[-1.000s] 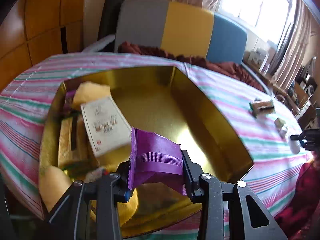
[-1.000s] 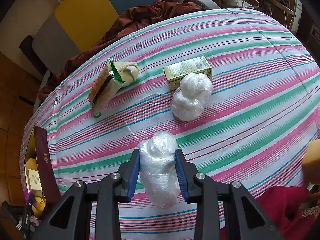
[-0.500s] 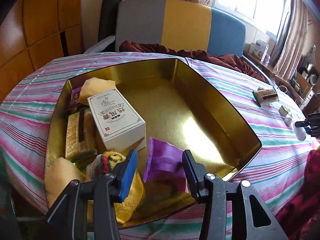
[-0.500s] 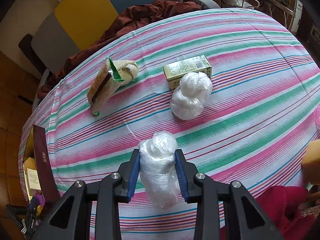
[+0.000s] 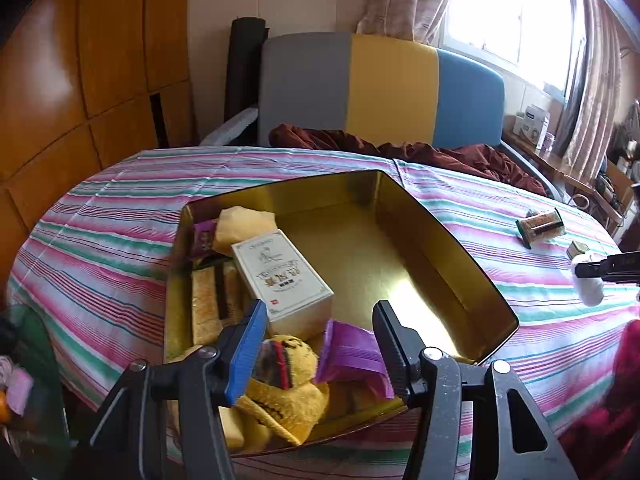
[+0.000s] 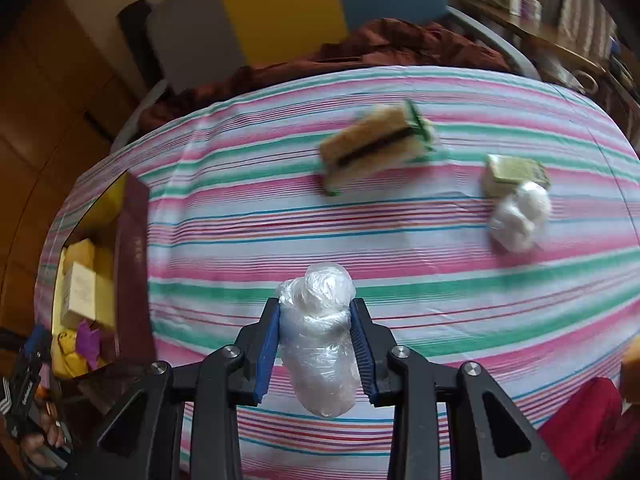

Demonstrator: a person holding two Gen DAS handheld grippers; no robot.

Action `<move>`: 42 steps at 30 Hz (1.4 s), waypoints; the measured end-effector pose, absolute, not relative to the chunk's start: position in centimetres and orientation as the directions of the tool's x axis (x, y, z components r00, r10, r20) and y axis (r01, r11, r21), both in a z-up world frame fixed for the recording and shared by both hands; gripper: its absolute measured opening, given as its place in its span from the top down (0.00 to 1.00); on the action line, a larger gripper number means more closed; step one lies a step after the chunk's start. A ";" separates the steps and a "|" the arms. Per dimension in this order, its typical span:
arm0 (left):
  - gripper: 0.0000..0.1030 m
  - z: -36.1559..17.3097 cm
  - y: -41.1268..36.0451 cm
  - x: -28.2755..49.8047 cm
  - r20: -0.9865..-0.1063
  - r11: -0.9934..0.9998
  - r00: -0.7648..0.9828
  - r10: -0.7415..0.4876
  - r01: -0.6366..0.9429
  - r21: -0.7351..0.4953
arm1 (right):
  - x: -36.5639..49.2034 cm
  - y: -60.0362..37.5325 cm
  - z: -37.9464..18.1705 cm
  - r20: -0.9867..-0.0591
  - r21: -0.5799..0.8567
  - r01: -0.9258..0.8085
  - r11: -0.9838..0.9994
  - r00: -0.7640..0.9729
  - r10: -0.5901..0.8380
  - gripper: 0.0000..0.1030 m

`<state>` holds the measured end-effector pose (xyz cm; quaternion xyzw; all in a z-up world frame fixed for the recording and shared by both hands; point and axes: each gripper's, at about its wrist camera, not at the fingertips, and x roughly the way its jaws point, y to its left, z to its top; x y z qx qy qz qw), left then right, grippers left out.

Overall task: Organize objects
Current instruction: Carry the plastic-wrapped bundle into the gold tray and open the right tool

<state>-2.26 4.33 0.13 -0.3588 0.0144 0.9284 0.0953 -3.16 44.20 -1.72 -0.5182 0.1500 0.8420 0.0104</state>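
My left gripper (image 5: 318, 312) hovers over the near end of the gold tin box (image 5: 440, 248). Its jaws are opening and press on nothing. The purple packet (image 5: 352, 354) lies loose in the box below them, beside a yellow plush toy (image 5: 284, 384) and a white carton (image 5: 280, 280). My right gripper (image 6: 316, 308) is shut on a clear plastic-wrapped bundle (image 6: 316, 340) and holds it above the striped cloth. The box (image 6: 132, 240) shows at that view's left edge. A sandwich-cake packet (image 6: 372, 144), a small green box (image 6: 516, 172) and a second white bundle (image 6: 520, 216) lie on the cloth.
The striped cloth (image 5: 120, 240) covers a bed or table, with a grey, yellow and blue headboard (image 5: 384, 88) and a maroon blanket (image 5: 440, 152) behind. Wooden panels (image 5: 80, 80) stand at the left. A red cloth (image 6: 588, 420) lies at the near right.
The left gripper let go of the purple packet, which dropped into the box, and its jaws spread as it rose. The right gripper swung sideways toward the box with the wrapped bundle still held.
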 end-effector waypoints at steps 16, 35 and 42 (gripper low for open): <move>0.41 0.0 1.0 -2.2 -0.666 -0.996 -0.741 0.085 -0.086 -0.031 | -7.1 22.2 -1.4 -0.859 0.195 0.275 -0.941 -0.416 -0.300 0.66; 0.37 -1.0 0.1 -2.7 -0.683 -0.998 -0.727 0.069 -0.040 -0.057 | -6.3 18.9 -6.1 -0.871 0.257 0.358 -0.897 -0.316 -0.376 0.21; 0.30 -0.7 0.4 -2.5 -0.669 -0.997 -0.740 0.072 -0.053 -0.049 | -4.9 20.3 -3.1 -0.828 0.246 0.355 -0.902 -0.407 -0.386 0.19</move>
